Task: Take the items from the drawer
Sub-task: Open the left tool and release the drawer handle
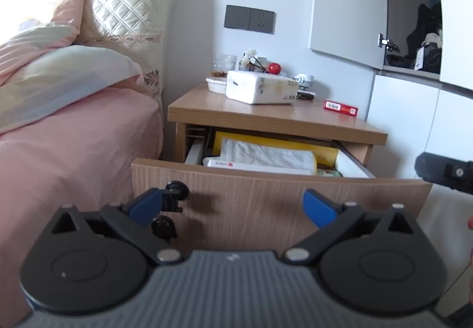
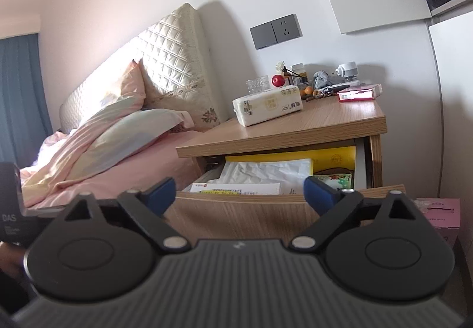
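Facing the pulled-out drawer (image 1: pixel 278 180), the left gripper (image 1: pixel 233 205) has its blue-tipped fingers spread wide apart and holds nothing. A small black wheeled object (image 1: pixel 170 209), too blurred to name, sits against the drawer's front panel by the left fingertip. The right gripper (image 2: pixel 241 195) also stands with fingers apart and bare, level with the drawer's top edge.

Open space lies between each pair of fingers and the drawer front. A gap shows between the drawer's contents and the nightstand (image 2: pixel 295 127) top above.

Inside the drawer lie a crumpled white plastic bag (image 1: pixel 266 155), a yellow envelope (image 2: pixel 331 158) beneath it toward the back, and a white box (image 1: pixel 254 166) along the front edge. Only the right wrist view shows a green patterned item (image 2: pixel 334 180) in the drawer's right corner, and a pink box (image 2: pixel 440 214) on the floor to the drawer's right.

On the nightstand top above the drawer sit a tissue pack (image 1: pixel 261 87) and a red box (image 1: pixel 340 108). A pink-covered bed (image 1: pixel 68 132) lies left of the drawer.
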### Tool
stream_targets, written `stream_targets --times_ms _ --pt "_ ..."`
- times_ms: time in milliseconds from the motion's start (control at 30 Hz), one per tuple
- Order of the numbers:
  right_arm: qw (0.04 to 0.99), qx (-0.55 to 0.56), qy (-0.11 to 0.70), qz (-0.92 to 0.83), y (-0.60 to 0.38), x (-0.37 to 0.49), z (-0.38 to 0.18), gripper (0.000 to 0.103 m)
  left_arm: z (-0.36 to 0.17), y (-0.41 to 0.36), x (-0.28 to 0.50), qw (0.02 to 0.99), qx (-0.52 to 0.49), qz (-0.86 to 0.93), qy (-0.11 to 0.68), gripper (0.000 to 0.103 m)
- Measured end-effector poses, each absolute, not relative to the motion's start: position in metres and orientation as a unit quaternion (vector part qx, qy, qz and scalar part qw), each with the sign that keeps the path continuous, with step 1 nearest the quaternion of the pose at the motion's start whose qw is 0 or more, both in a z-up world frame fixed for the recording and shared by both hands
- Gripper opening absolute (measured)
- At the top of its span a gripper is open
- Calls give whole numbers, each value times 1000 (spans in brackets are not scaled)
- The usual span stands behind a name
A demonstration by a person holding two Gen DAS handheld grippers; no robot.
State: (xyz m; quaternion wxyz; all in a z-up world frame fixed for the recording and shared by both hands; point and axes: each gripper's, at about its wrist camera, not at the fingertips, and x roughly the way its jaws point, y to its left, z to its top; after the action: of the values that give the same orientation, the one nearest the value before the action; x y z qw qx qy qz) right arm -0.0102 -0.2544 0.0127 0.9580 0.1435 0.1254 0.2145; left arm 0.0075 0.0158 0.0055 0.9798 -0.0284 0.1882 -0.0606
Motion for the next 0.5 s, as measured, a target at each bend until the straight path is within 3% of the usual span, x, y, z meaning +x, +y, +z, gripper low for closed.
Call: stream_targets --times_ms 500 --pt "962 122 121 211 -252 -10 14 103 4 12 -1 982 -10 -65 175 103"
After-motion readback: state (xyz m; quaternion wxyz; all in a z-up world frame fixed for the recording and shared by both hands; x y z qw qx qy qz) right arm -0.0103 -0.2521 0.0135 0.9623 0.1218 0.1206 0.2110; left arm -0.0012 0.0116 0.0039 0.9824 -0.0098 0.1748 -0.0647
